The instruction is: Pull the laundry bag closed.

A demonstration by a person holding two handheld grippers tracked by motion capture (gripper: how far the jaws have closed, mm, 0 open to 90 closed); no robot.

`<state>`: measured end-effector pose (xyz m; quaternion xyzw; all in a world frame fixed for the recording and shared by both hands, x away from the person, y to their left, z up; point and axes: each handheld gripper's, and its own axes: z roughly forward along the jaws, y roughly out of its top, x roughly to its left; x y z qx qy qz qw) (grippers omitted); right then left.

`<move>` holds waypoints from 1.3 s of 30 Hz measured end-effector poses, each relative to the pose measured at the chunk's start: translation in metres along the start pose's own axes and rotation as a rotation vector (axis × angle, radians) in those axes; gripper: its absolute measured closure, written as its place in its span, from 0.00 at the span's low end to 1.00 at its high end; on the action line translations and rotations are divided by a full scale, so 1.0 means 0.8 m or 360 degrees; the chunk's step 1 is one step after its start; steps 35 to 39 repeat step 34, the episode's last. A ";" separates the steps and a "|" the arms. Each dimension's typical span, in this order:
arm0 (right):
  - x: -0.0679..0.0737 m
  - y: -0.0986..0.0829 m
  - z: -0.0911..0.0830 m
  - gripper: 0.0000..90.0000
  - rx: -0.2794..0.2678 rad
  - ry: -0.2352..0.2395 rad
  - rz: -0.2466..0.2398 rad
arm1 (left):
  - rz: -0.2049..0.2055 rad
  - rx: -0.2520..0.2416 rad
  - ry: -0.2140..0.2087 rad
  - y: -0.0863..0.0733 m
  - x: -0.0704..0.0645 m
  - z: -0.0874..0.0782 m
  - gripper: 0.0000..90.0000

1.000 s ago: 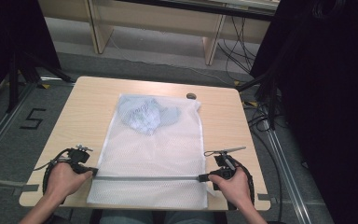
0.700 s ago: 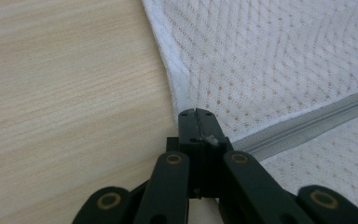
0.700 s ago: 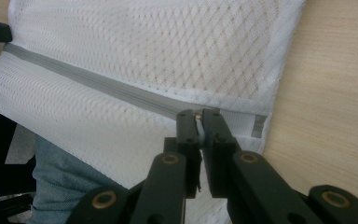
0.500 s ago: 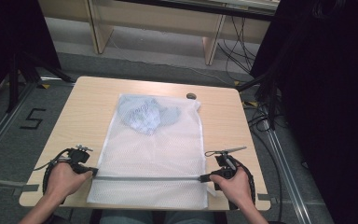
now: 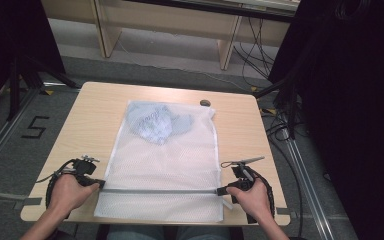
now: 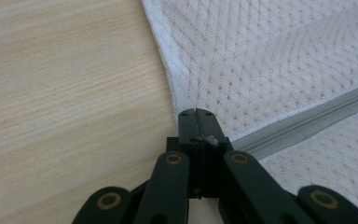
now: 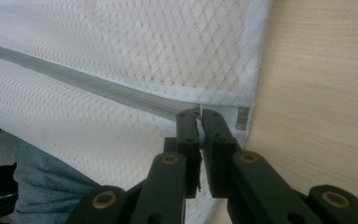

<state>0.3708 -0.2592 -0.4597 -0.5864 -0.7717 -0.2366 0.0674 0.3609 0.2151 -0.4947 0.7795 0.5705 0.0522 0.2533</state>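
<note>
Now the mesh laundry bag (image 5: 162, 165) lies flat mid-table, its zipper (image 5: 160, 191) running left to right along the near edge, left gripper (image 6: 197, 114) and right gripper (image 7: 198, 113) each clamped on one end.

The zipper pull was hidden between the closed tips of the right gripper (image 7: 196, 113), so its shape could not be told. The left gripper (image 6: 196, 112) covered the end of the zipper (image 5: 157, 191) on its side. The bundled light-blue cloth (image 5: 155, 122) lay under the mesh of the laundry bag (image 5: 165, 160), and its kind could not be told. The small dark object (image 5: 205, 103) near the table's far edge was too small to identify. Both forearms were cut off by the high view's bottom edge.
</note>
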 end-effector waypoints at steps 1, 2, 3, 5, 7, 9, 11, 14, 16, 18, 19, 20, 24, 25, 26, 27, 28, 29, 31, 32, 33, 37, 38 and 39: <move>0.000 0.000 0.001 0.97 0.0010 0.0021 -0.0002 | -0.0018 -0.0015 0.0002 0.000 -0.001 0.001 1.00; 0.002 0.000 0.000 0.97 0.0048 -0.0021 0.0050 | -0.0014 -0.0012 0.0001 0.000 0.000 0.001 1.00; 0.002 0.000 0.000 0.97 0.0048 -0.0021 0.0050 | -0.0014 -0.0012 0.0001 0.000 0.000 0.001 1.00; 0.001 -0.001 0.002 0.96 0.0057 -0.0013 0.0054 | -0.0007 -0.0007 -0.0001 0.000 0.001 0.000 1.00; -0.001 -0.002 0.002 0.96 0.0064 -0.0006 0.0007 | -0.0008 -0.0005 -0.0004 0.000 0.001 0.000 1.00; 0.001 -0.001 0.002 0.95 0.0028 0.0037 0.0044 | -0.0052 -0.0031 0.0000 -0.001 0.000 0.001 1.00; 0.002 -0.001 0.000 0.91 -0.0044 0.0071 0.0073 | -0.0030 -0.0021 -0.0004 -0.001 0.001 0.000 1.00; 0.005 0.000 -0.007 0.85 -0.0104 0.0096 0.0136 | -0.0018 -0.0022 -0.0003 -0.001 0.001 0.000 0.99; 0.007 0.000 -0.010 0.81 -0.0129 0.0108 0.0226 | -0.0026 0.0002 -0.0020 -0.001 0.002 -0.002 0.96; -0.001 0.001 -0.009 0.78 -0.0181 0.0089 0.0200 | -0.0017 0.0002 -0.0030 -0.001 0.002 -0.003 0.91; -0.007 0.002 -0.009 0.78 -0.0199 0.0052 0.0147 | -0.0008 -0.0008 -0.0025 -0.001 0.003 -0.004 0.90; -0.010 0.001 -0.009 0.78 -0.0193 0.0063 0.0131 | -0.0016 -0.0023 -0.0024 -0.001 0.002 -0.005 0.89; -0.004 0.002 -0.011 0.77 -0.0189 0.0096 0.0300 | 0.0045 -0.0065 -0.0020 0.000 0.005 -0.011 0.82; -0.011 0.003 -0.010 0.76 -0.0236 0.0032 0.0175 | 0.0055 -0.0128 -0.0004 -0.001 0.005 -0.015 0.80; -0.011 0.003 -0.010 0.76 -0.0242 0.0026 0.0167 | 0.0056 -0.0149 -0.0007 -0.001 0.005 -0.017 0.79; -0.012 0.003 -0.010 0.75 -0.0231 0.0020 0.0158 | 0.0033 -0.0232 -0.0001 -0.001 0.003 -0.016 0.77; -0.013 0.002 -0.008 0.74 -0.0265 0.0019 0.0138 | 0.0036 -0.0276 0.0009 -0.002 0.003 -0.017 0.75; -0.015 0.002 -0.007 0.74 -0.0270 -0.0012 0.0093 | 0.0036 -0.0276 0.0009 -0.002 0.003 -0.017 0.72; -0.016 0.002 -0.007 0.73 -0.0253 -0.0024 0.0103 | 0.0074 -0.0312 0.0024 -0.001 0.006 -0.023 0.68; -0.016 0.002 -0.007 0.72 -0.0251 -0.0005 0.0108 | 0.0064 -0.0327 0.0021 -0.001 0.006 -0.023 0.66; -0.016 0.002 -0.007 0.72 -0.0251 -0.0005 0.0108 | 0.0064 -0.0327 0.0021 -0.001 0.006 -0.023 0.65; -0.017 0.002 -0.007 0.72 -0.0251 -0.0001 0.0099 | 0.0073 -0.0328 0.0024 0.000 0.007 -0.025 0.65; -0.017 0.002 -0.007 0.72 -0.0251 -0.0001 0.0099 | 0.0073 -0.0328 0.0024 0.000 0.007 -0.025 0.65; -0.017 0.002 -0.007 0.72 -0.0251 -0.0001 0.0099 | 0.0073 -0.0328 0.0024 0.000 0.007 -0.025 0.65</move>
